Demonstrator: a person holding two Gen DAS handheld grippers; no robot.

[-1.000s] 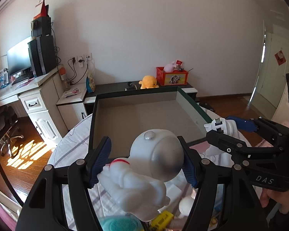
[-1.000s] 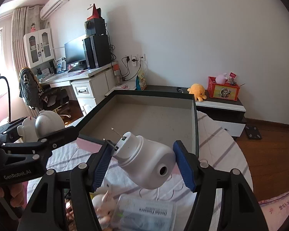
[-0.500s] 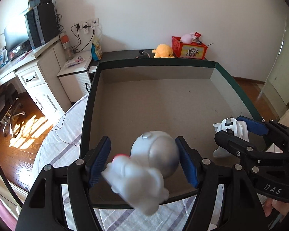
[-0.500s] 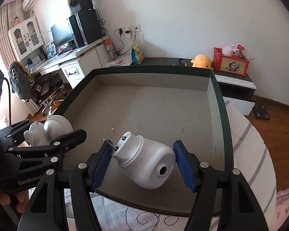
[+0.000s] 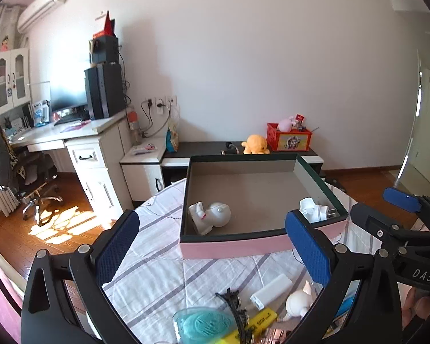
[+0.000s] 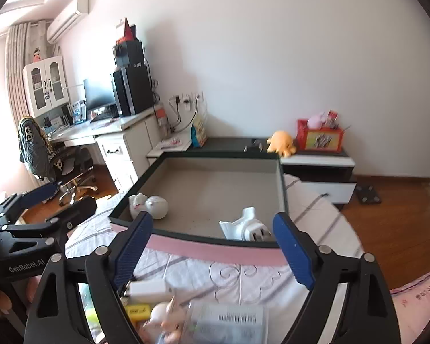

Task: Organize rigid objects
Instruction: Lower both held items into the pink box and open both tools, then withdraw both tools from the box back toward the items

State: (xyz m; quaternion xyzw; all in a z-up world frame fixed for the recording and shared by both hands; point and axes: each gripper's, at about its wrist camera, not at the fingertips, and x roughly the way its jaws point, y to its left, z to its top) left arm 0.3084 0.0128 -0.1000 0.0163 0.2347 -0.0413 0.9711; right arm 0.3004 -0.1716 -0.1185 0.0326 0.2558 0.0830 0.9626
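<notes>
A white astronaut toy (image 5: 212, 219) lies on its side in the near left corner of the open box (image 5: 235, 248), which has a pink front and a dark green rim. A white plug-in device (image 5: 312, 213) lies in the near right corner. My left gripper (image 5: 212, 238) hangs in front of the box, its jaws opening wide with nothing between them. In the right wrist view the astronaut (image 6: 153, 206) and the device (image 6: 243, 226) rest inside the box (image 6: 215, 250). My right gripper (image 6: 212, 238) is also in front of it, jaws opening and empty.
On the striped cloth near me lie a teal brush (image 5: 203, 324), a white charger block (image 5: 272, 289), a yellow item (image 5: 261, 318), a small figurine (image 5: 298, 301) and a barcoded bag (image 6: 229, 321). A desk (image 5: 80, 143) and low cabinet (image 5: 243, 146) stand behind.
Both grippers let go of their toys, which now lie in the box. Both have drawn back to the near side of it, with jaws spread wider.
</notes>
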